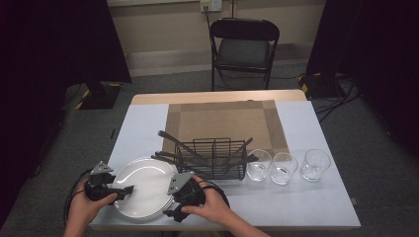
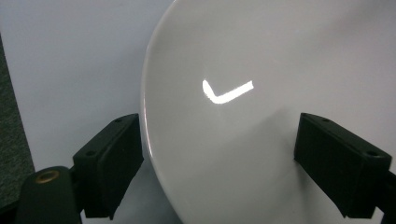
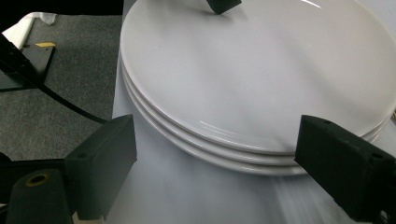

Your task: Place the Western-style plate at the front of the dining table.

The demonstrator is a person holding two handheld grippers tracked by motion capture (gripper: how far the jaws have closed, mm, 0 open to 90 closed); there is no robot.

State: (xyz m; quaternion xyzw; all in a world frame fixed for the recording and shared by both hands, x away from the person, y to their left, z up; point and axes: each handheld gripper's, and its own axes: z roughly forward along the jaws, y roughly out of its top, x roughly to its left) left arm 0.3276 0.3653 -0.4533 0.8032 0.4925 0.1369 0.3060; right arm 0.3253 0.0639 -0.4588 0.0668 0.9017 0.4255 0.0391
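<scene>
plates (image 1: 146,187) stacked at table's (image 1: 306,197) near-left corner | left gripper (image 1: 129,189) and right gripper (image 1: 169,214) both held wide open at the rim | glazed, slick, breakable, probably heavy-ish – best pinched at the rim

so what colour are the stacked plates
Plain glossy white plates, no pattern; clearest in the right gripper view.

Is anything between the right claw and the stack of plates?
No. In the right gripper view, only bare white table cover lies between the open right claw and the near edge of the stack of plates.
</scene>
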